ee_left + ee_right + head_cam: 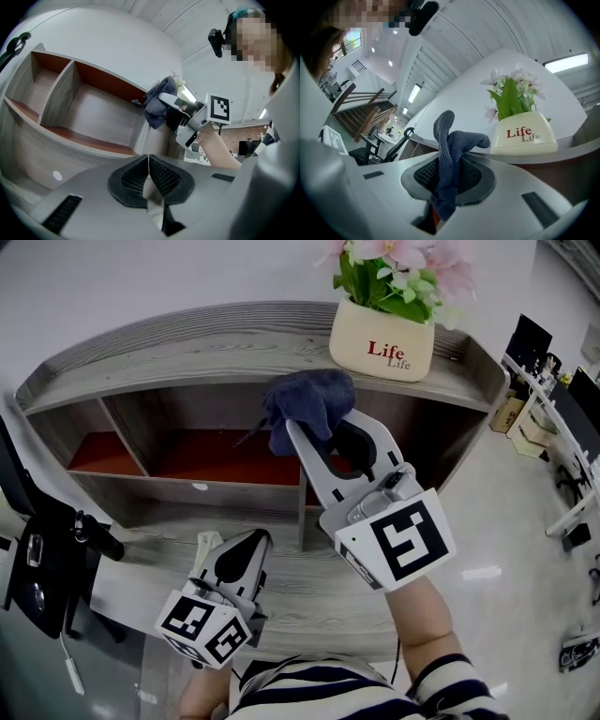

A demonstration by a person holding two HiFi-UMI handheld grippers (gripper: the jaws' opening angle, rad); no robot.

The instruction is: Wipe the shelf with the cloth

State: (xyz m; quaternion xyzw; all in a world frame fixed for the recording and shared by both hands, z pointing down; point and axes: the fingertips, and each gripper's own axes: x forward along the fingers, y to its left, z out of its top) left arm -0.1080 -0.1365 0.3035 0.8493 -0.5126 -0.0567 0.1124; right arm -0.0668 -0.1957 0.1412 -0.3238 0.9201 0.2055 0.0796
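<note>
A grey wooden shelf with red-brown inner boards stands against the wall. My right gripper is shut on a dark blue cloth, held up in front of the shelf's middle compartment, just below the top board. In the right gripper view the cloth bunches up out of the shut jaws. My left gripper hangs low over the shelf's bottom board, shut with nothing in it. The left gripper view has its jaws pressed together and the cloth to the right of the compartments.
A cream flower pot marked "Life" sits on the top board at the right. A vertical divider splits the left compartments. A black device stands at the left. Office desks lie at the far right.
</note>
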